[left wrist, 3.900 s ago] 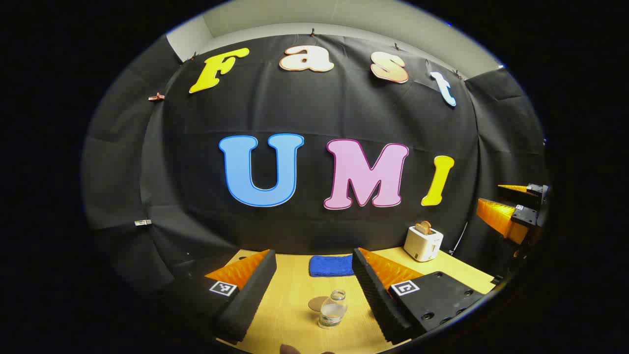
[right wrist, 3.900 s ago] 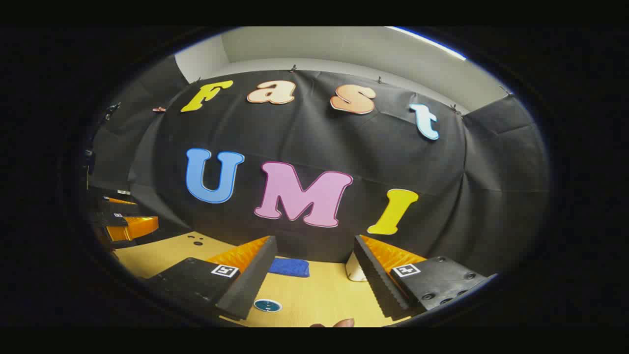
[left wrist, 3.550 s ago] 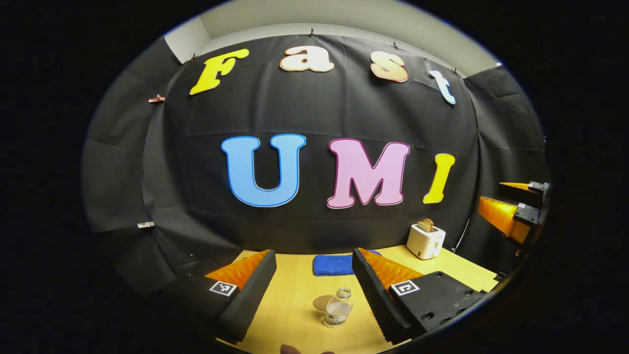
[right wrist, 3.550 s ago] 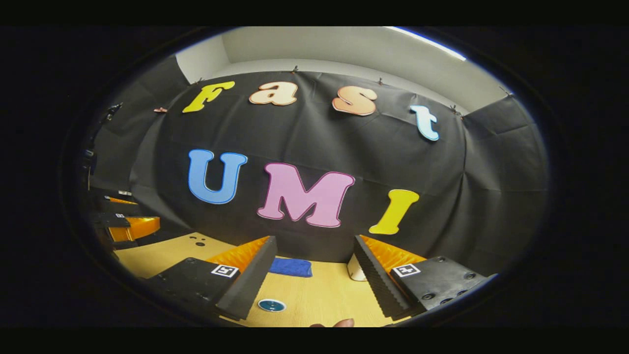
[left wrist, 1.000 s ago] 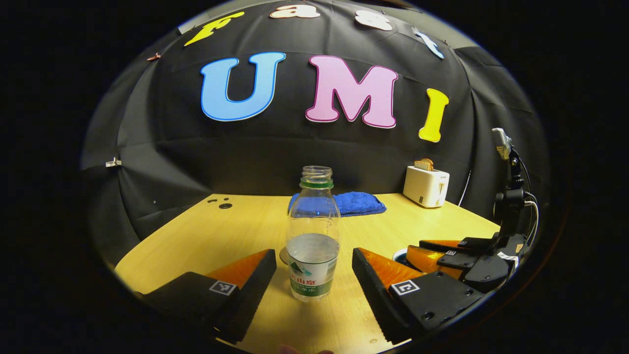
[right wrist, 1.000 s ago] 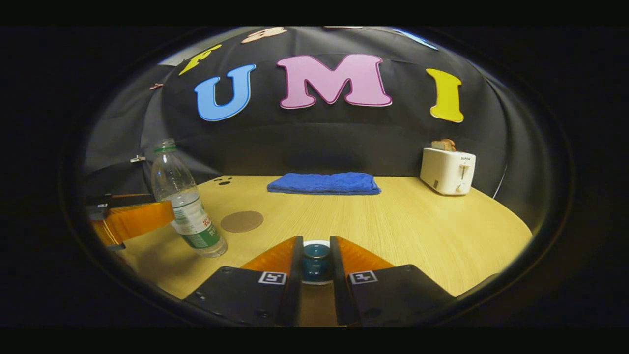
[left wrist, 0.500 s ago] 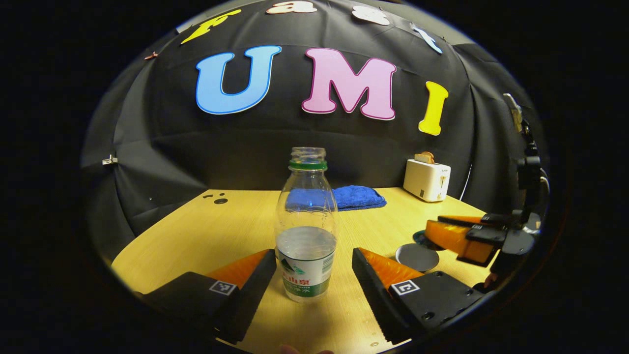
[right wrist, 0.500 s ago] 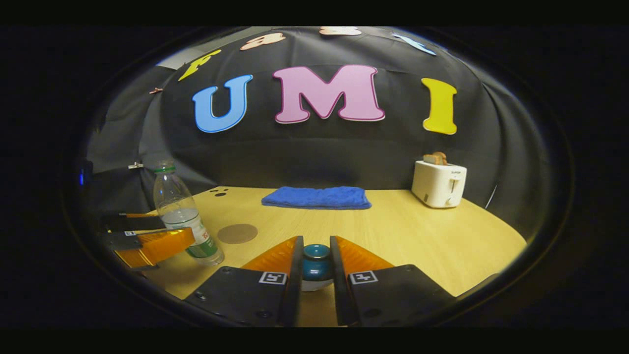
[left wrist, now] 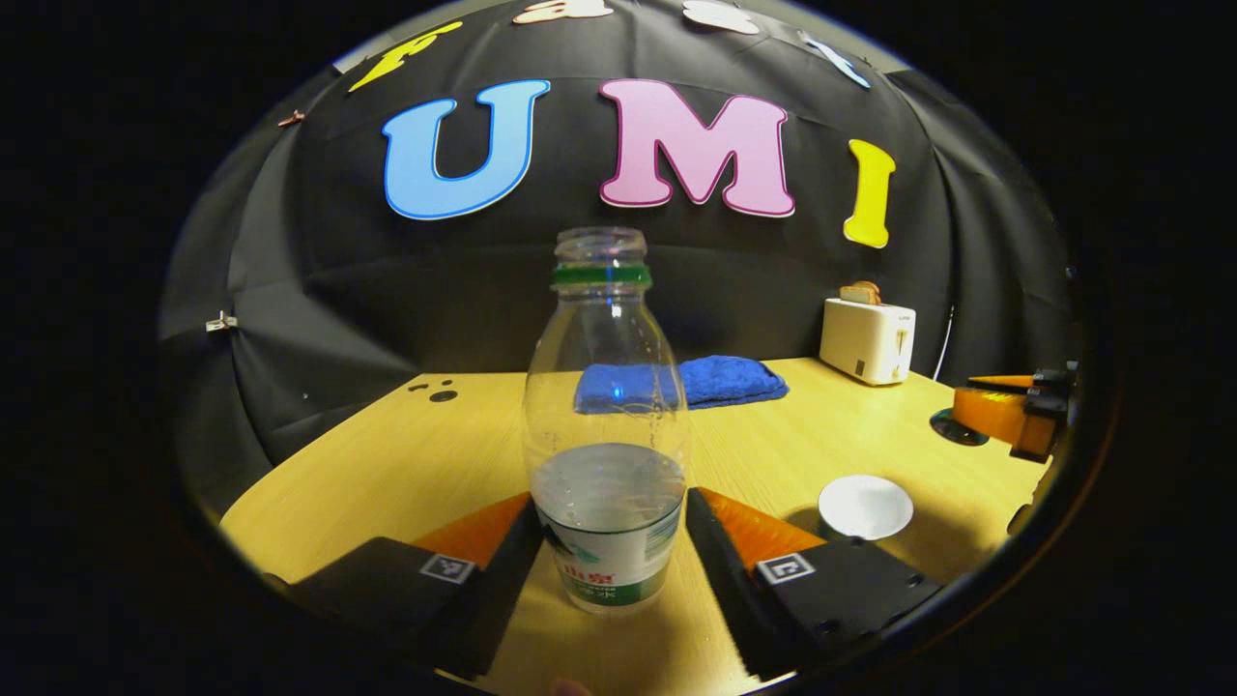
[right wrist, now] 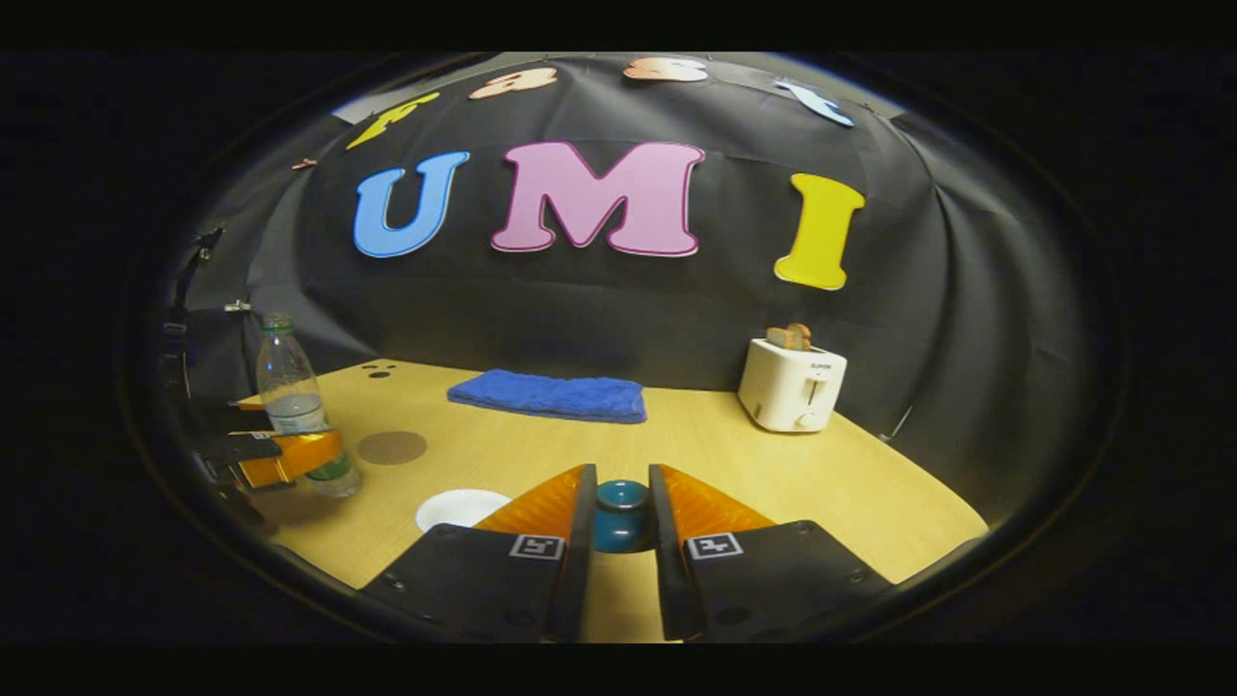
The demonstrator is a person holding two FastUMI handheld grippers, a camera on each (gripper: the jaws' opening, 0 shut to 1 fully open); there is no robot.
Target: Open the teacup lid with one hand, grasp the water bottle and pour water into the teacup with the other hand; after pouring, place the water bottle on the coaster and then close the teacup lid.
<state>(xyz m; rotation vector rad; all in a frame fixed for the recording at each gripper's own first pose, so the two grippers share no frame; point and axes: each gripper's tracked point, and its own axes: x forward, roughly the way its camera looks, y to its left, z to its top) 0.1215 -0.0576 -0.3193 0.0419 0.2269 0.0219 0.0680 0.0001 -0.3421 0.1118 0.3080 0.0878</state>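
An uncapped clear water bottle, about a third full, stands upright on the wooden table. My left gripper is shut on its labelled lower body. The white teacup sits uncovered to the right of it. In the right gripper view, my right gripper is shut on the knob of the teal lid, held to the right of the teacup. Farther left there are the bottle, the left gripper and the round brown coaster behind the cup.
A folded blue towel lies along the back of the table. A white toaster with toast stands at the back right. The right gripper with the lid hangs at the table's right side in the left gripper view.
Both grippers came down to the table. The right one shut on the lid, lifted it off the cup and carried it right. The left one advanced and shut on the bottle.
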